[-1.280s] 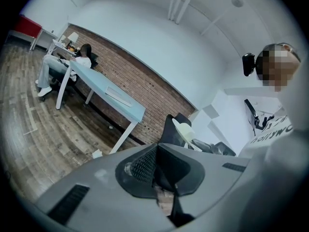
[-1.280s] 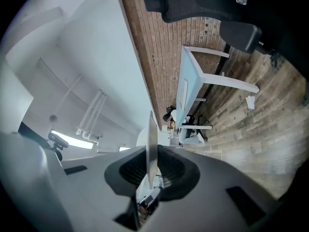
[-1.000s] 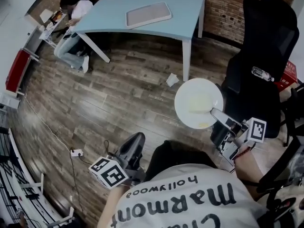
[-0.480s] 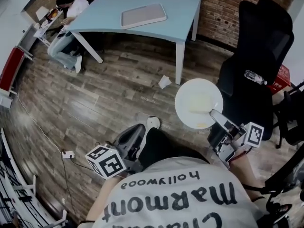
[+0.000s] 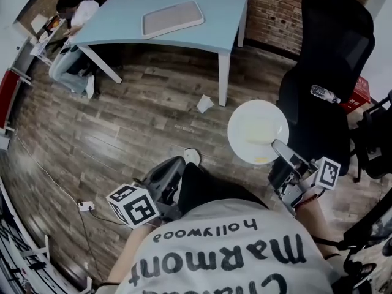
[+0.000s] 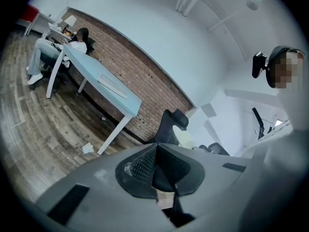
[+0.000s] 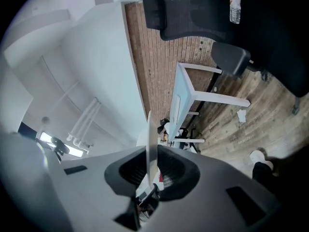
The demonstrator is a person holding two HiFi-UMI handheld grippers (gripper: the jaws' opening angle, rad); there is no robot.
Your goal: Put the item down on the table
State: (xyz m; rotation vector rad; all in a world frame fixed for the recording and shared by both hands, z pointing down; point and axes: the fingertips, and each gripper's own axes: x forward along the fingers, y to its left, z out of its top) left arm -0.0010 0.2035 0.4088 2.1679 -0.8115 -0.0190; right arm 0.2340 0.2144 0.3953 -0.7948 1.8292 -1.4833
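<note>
My right gripper [image 5: 277, 146] clamps rim of round white plate [image 5: 257, 130]. Plate is held in air over wood floor [image 5: 141, 121], well apart from light-blue bench [image 5: 122, 17]. Right gripper view shows plate edge-on only, thin sliver between pads. Faint yellowish patch on plate, maybe residue; too blurred to tell. Left gripper [image 5: 174, 167] is by my leg, jaws together, nothing between. Grey rectangular tray [image 5: 173, 18] lies on bench, whose far edge is cut off.

Plate [image 5: 248, 124] near rim lost under right gripper [image 5: 277, 146] | smear [image 5: 257, 132] on plate, can't tell what | water bottle [image 5: 323, 94] label too small | seated person [image 5: 70, 35] half hidden behind table [image 5: 220, 5]
</note>
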